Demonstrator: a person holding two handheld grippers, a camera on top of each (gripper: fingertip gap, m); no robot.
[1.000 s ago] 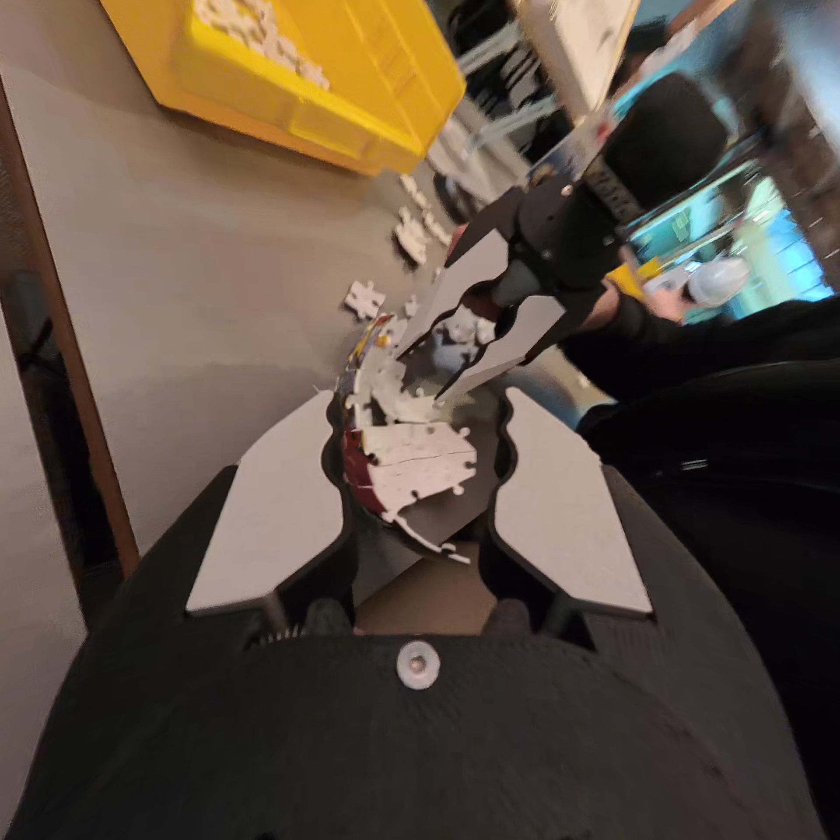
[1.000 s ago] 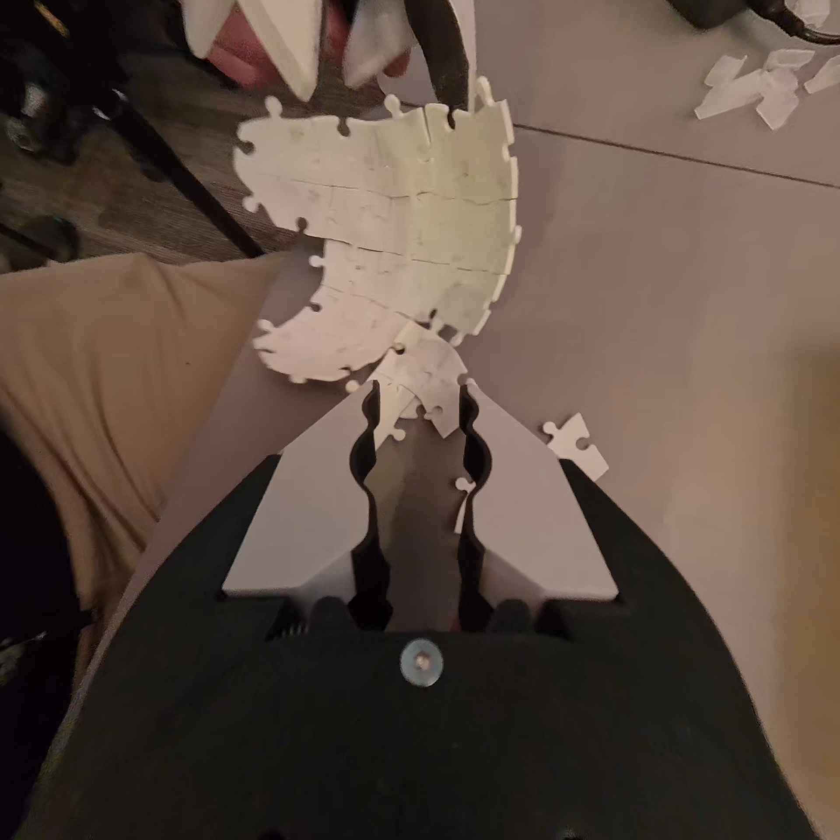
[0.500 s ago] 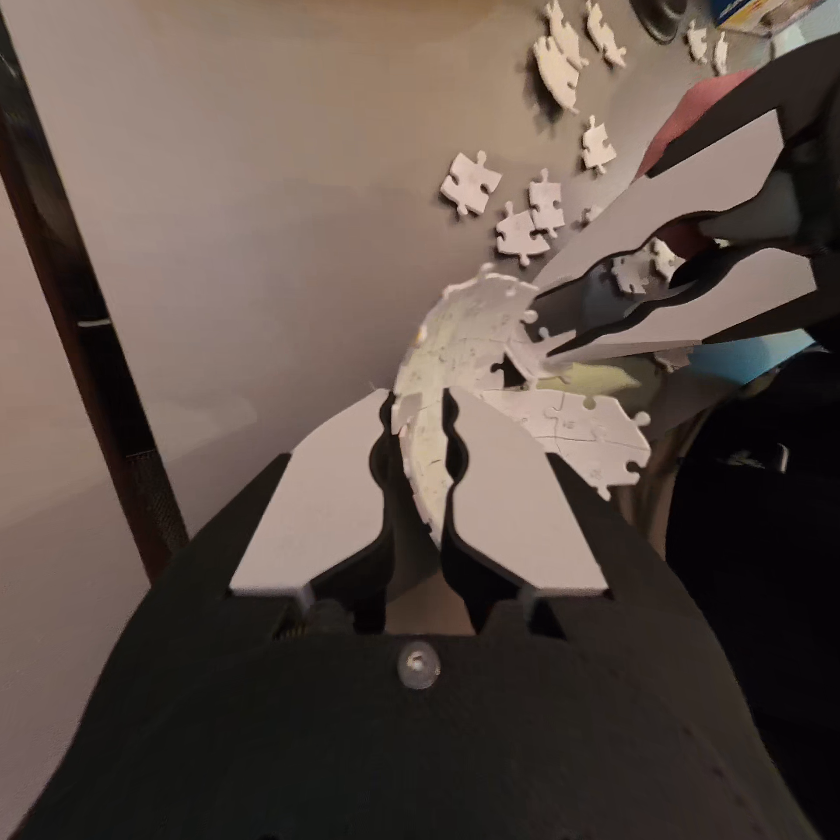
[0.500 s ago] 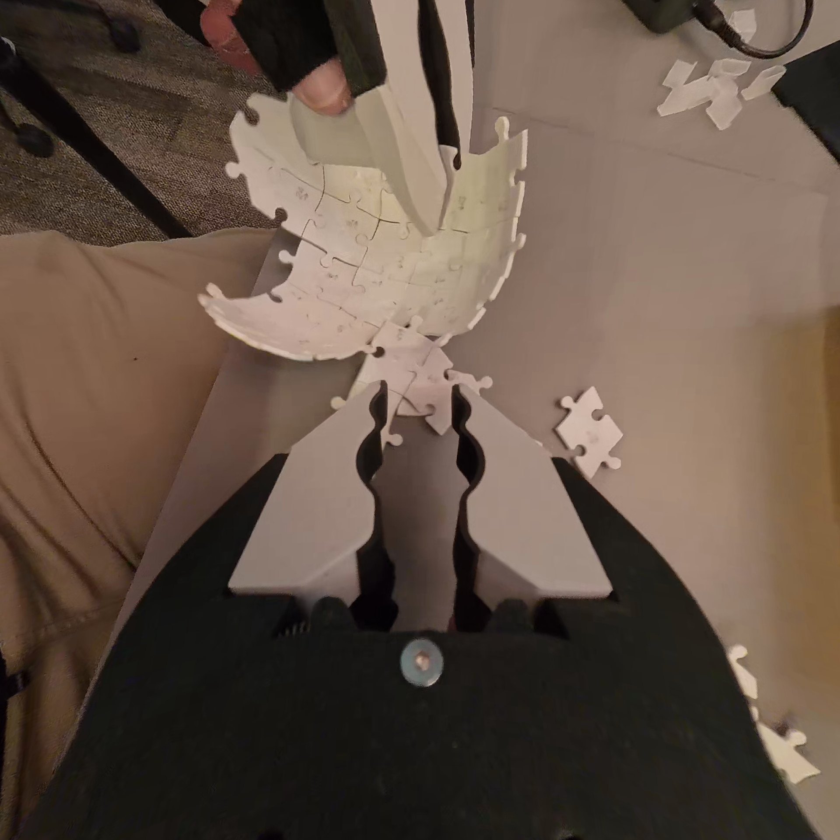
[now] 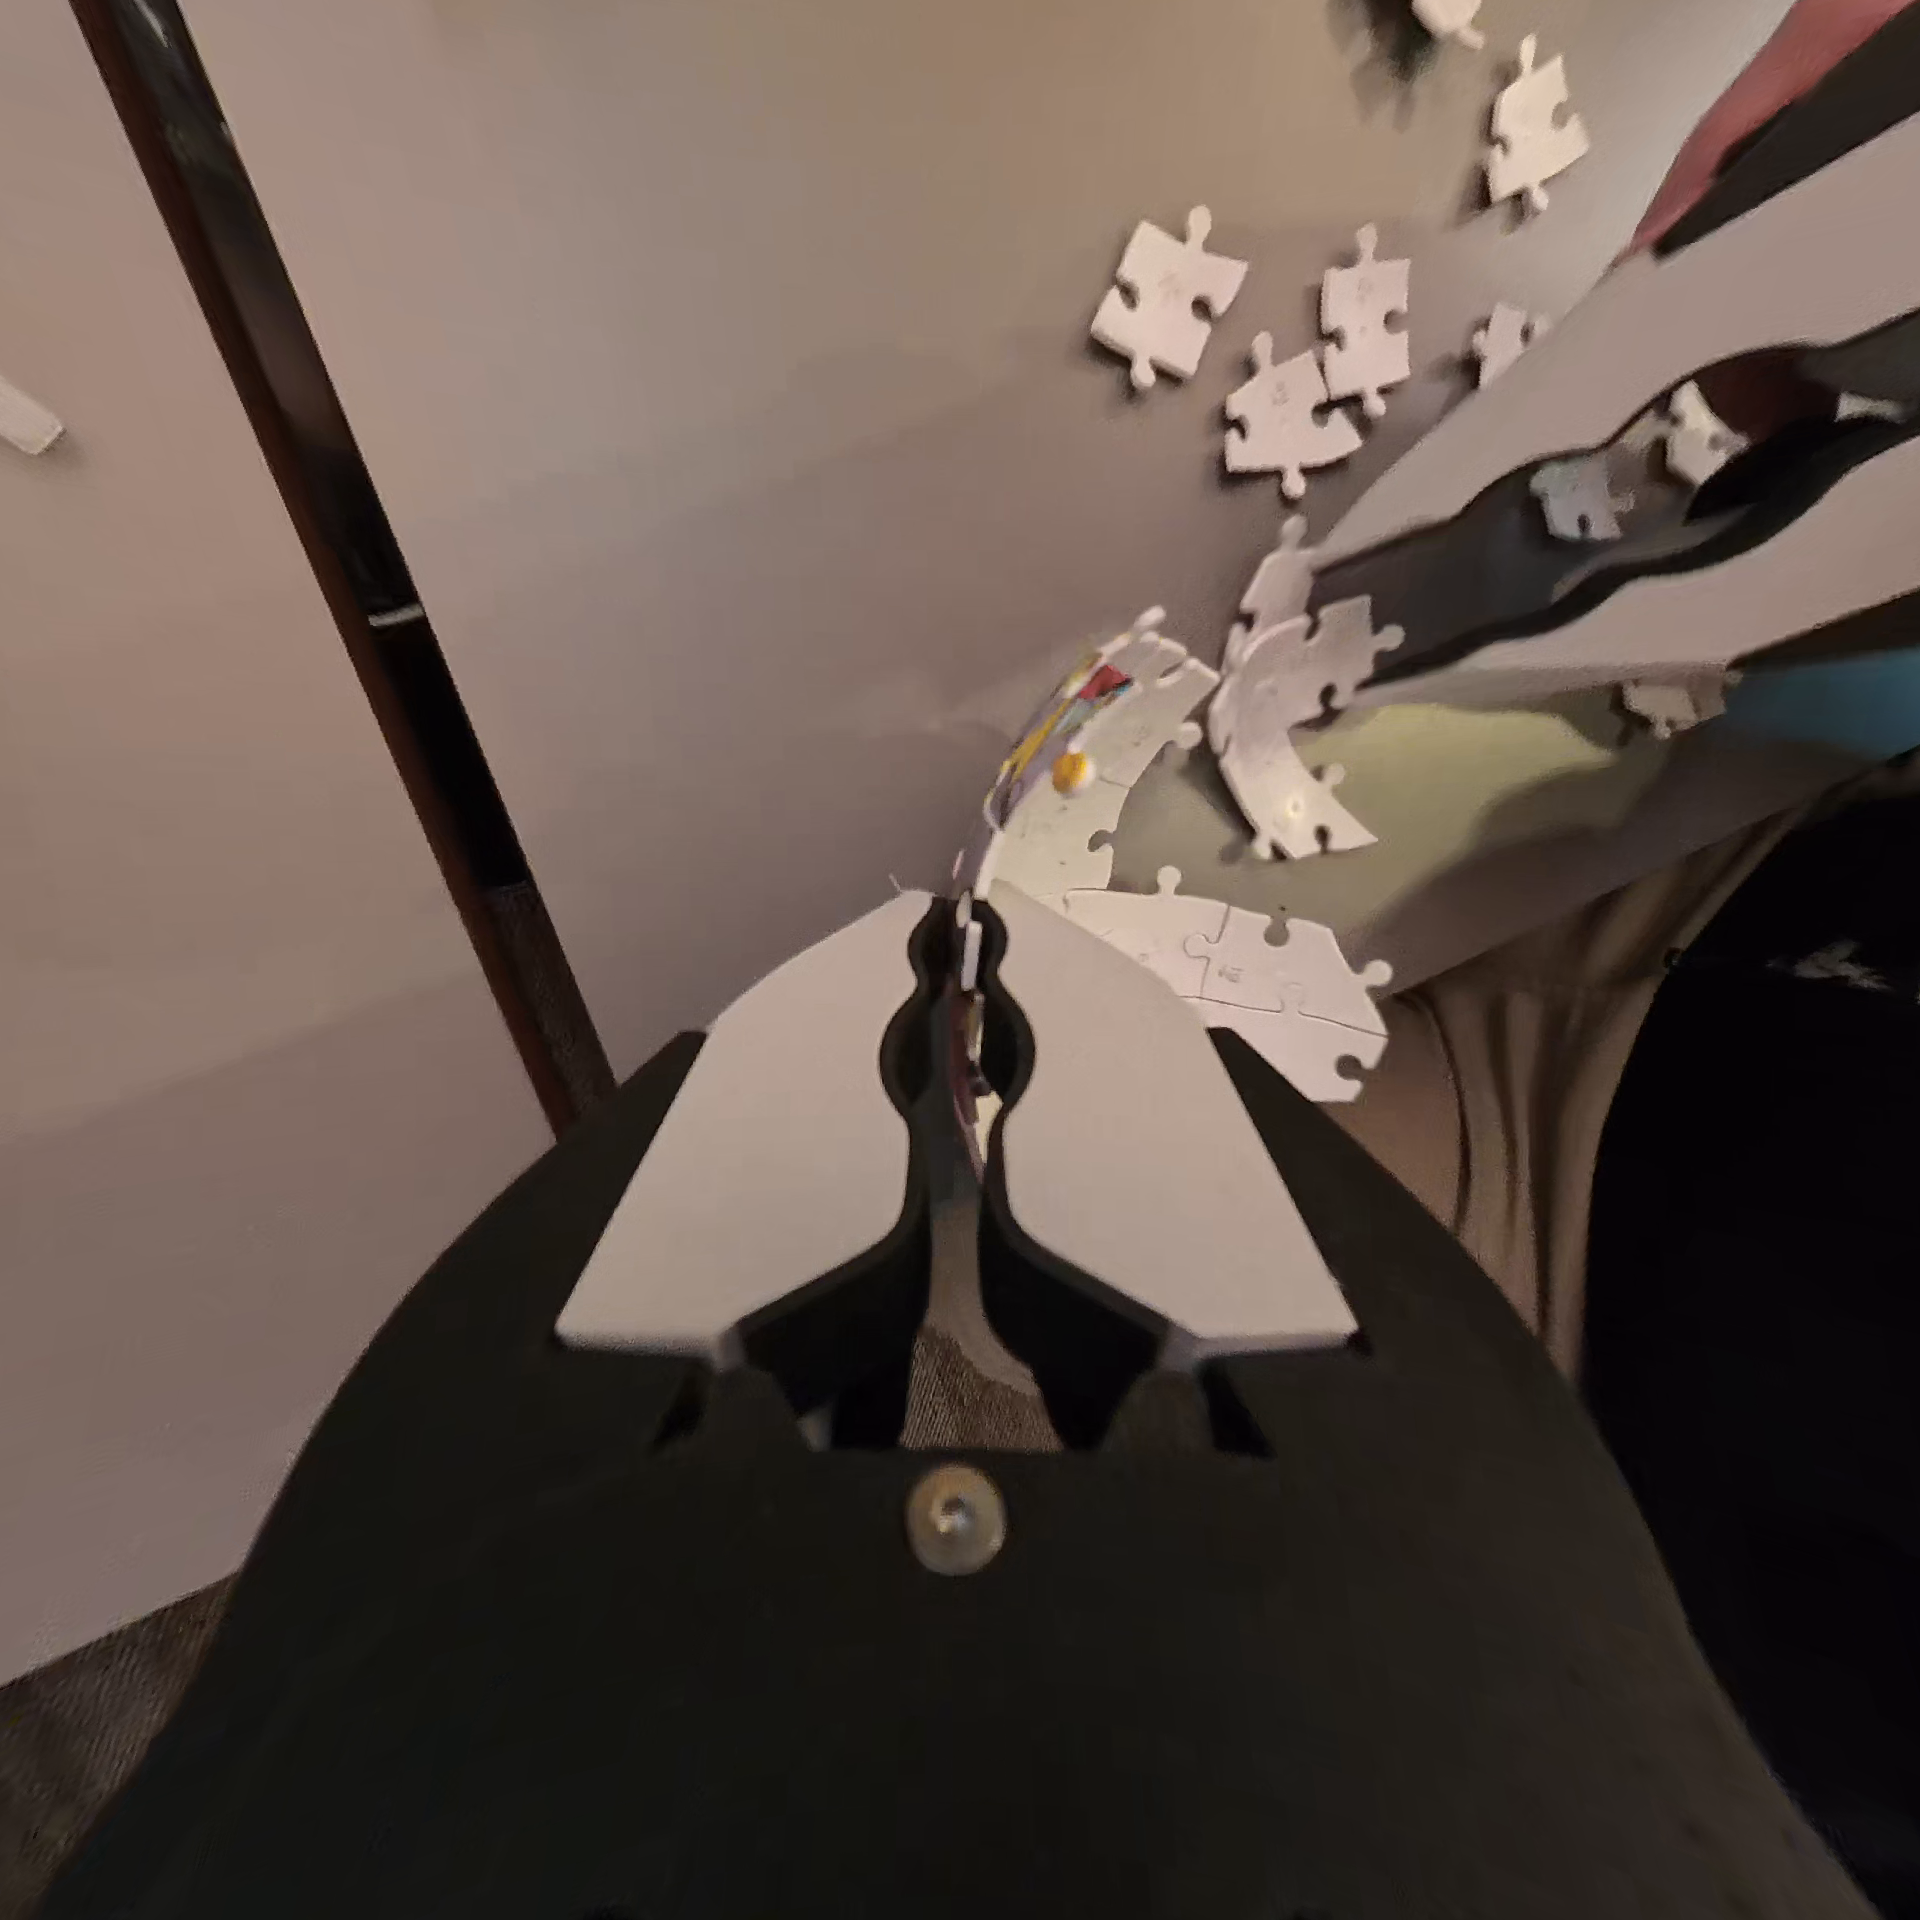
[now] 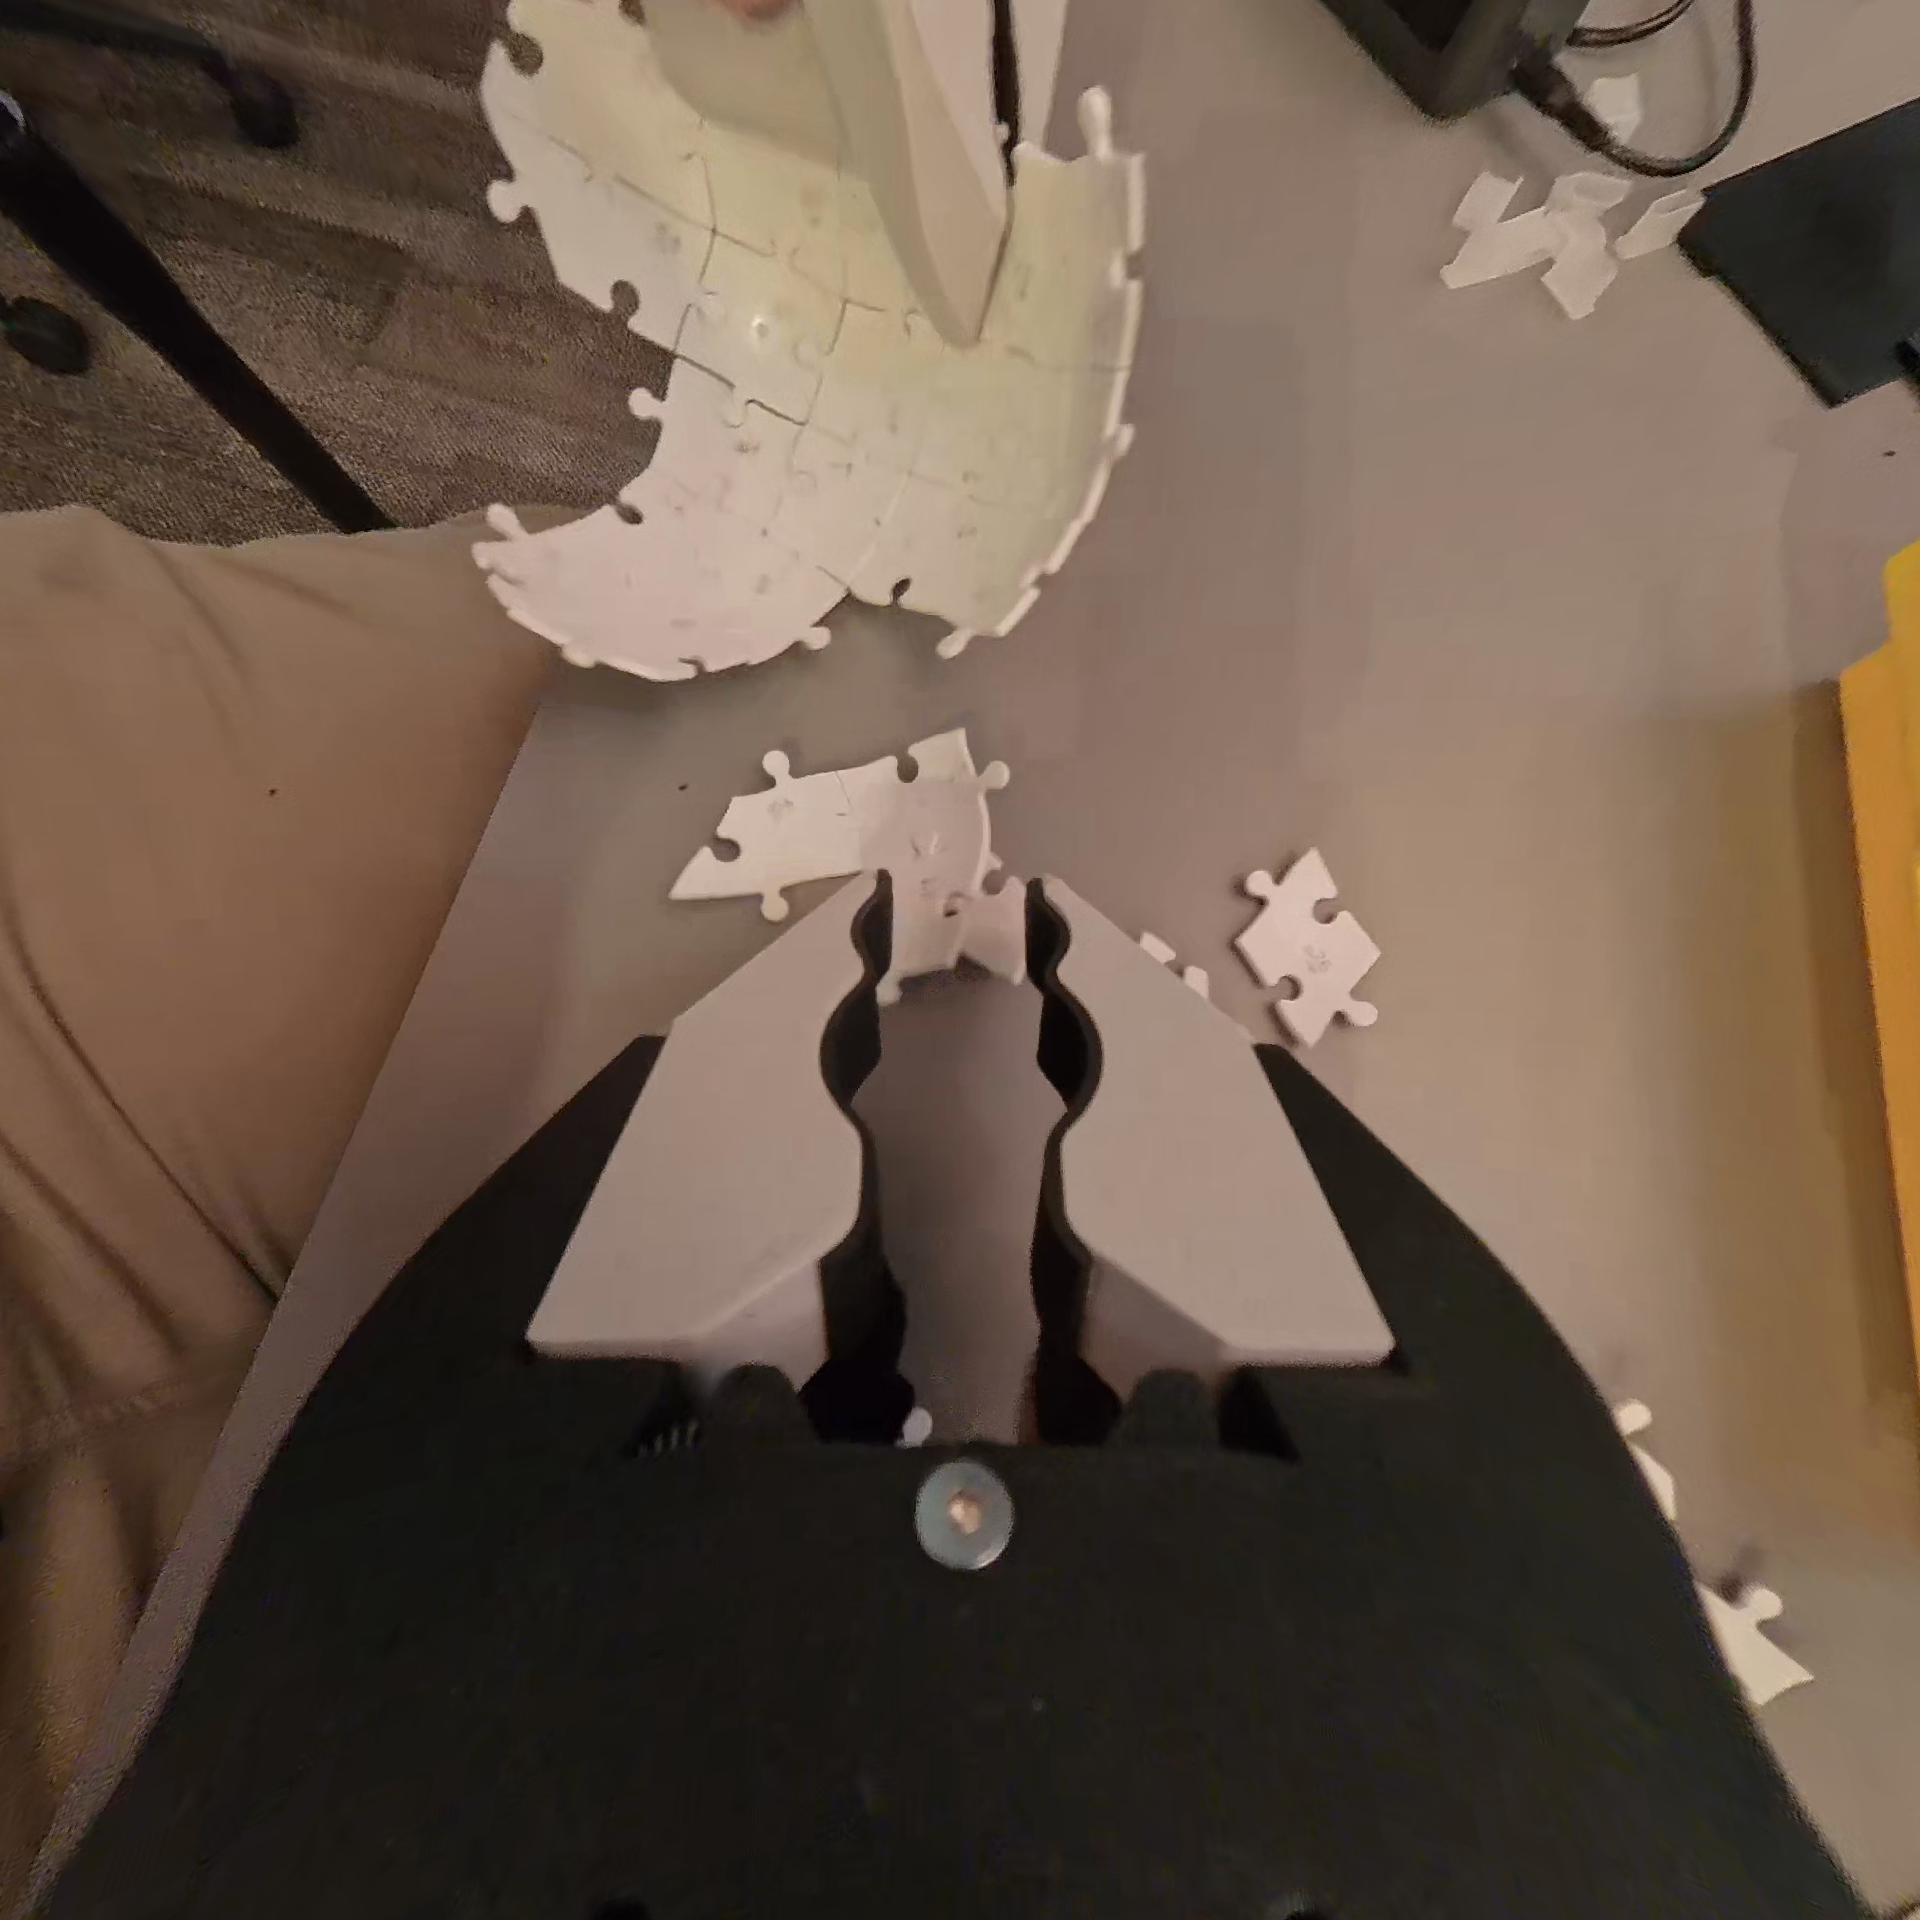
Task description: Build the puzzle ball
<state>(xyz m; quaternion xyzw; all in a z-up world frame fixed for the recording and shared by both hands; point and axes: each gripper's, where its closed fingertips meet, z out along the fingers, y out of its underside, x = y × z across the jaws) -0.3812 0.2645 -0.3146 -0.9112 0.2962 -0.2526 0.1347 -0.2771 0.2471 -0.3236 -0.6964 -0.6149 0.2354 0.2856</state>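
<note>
The part-built puzzle ball is a curved white shell of joined pieces (image 6: 831, 436), coloured on its outer side (image 5: 1081, 790). My left gripper (image 5: 968, 925) is shut on the shell's rim and holds it above the table's near edge. One of its fingers (image 6: 925, 187) lies inside the shell in the right wrist view. My right gripper (image 6: 956, 894) is shut on a small curved cluster of joined pieces (image 6: 873, 831). It holds the cluster just short of the shell's lower edge, with a gap between them. The right gripper (image 5: 1340, 613) also comes in from the right in the left wrist view.
Loose white pieces lie on the grey table (image 6: 1403, 623): one beside my right fingers (image 6: 1311, 948), several farther off (image 5: 1169, 296) (image 6: 1558, 229). A yellow bin (image 6: 1886, 935) stands at the right. A black box with a cable (image 6: 1455, 52) is at the back. A person's beige trouser leg (image 6: 208, 883) is at the left. Across from one pair of fingers to the other is roughly 11 cm.
My left gripper has closed from wide open onto the shell's rim. The small cluster in my right gripper, touching the shell before, is now apart from it.
</note>
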